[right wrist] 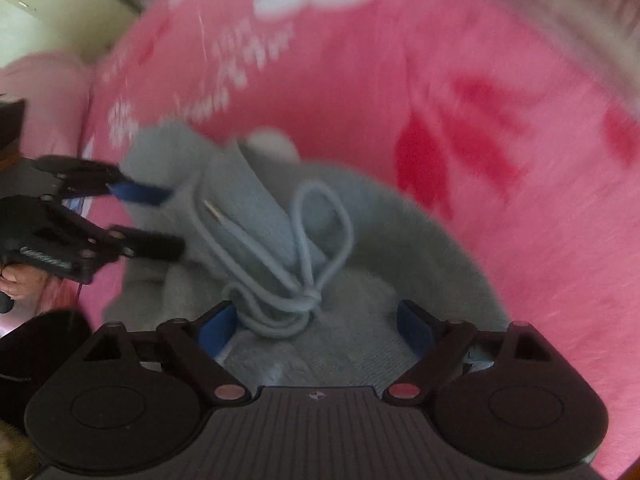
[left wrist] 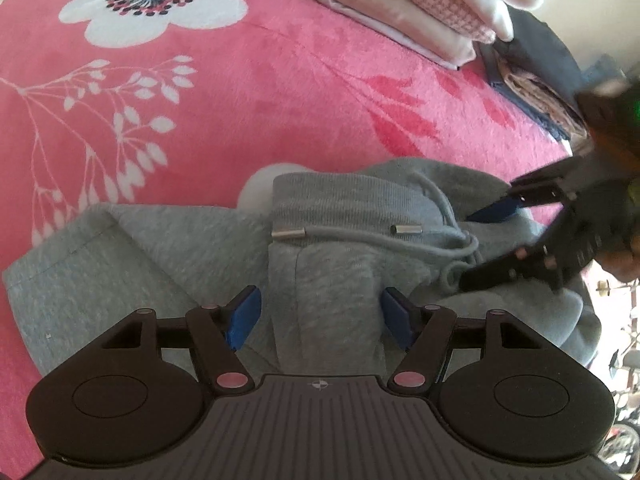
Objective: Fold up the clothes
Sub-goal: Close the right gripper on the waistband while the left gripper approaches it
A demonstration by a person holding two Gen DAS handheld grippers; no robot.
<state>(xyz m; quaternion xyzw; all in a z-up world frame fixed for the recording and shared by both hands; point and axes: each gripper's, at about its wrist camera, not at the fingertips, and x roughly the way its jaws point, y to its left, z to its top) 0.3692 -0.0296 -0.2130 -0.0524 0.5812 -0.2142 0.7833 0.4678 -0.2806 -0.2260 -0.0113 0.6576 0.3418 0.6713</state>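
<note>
Grey sweatpants lie bunched on the pink bed. The left gripper and right gripper both gape wide over them, holding nothing.

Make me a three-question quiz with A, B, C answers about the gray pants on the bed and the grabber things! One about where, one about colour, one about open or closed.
1. Where does the pile of folded clothes lie?
A. On the pink blanket beyond the gray pants
B. On top of the gray pants
C. Inside a basket

2. What colour are the pads on the left gripper?
A. Red
B. Blue
C. Yellow

3. How does the right gripper stand?
A. Shut on the drawstring
B. Shut on the blanket
C. Open over the pants

Answers:
1 A: the pile sits at the far edge of the pink blanket, past the gray pants.
2 B: both pads look blue.
3 C: its jaws are spread, with the drawstring loose between them.
</note>
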